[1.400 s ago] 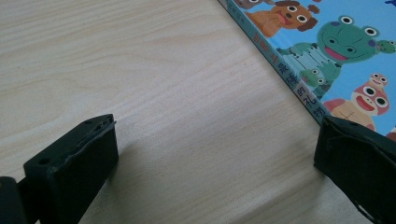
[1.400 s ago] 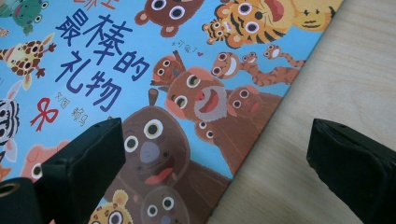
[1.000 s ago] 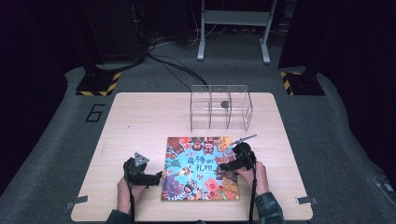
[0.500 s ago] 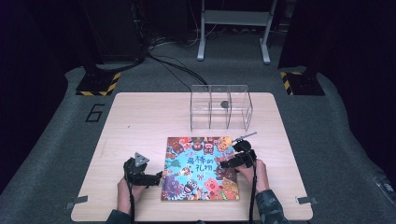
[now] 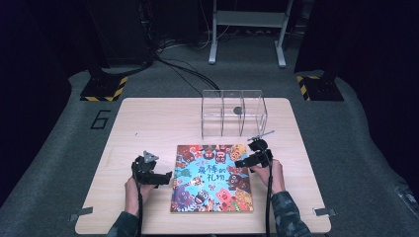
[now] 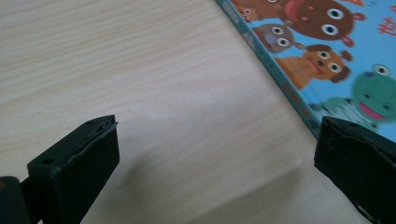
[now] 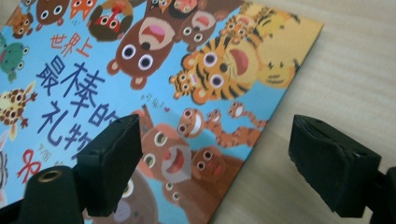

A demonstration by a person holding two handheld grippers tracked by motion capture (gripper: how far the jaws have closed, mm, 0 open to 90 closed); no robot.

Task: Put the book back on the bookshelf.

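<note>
Acrylic rack [image 5: 233, 112] in high view; both tools gape empty beside book [image 5: 211, 177].

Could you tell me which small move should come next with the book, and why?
Probably slide the right hand-held gripper lower around the picture book's right edge and close. Its jaws stand open, straddling that edge in the right gripper view, and the book lies flat on the table, ungripped.
</note>
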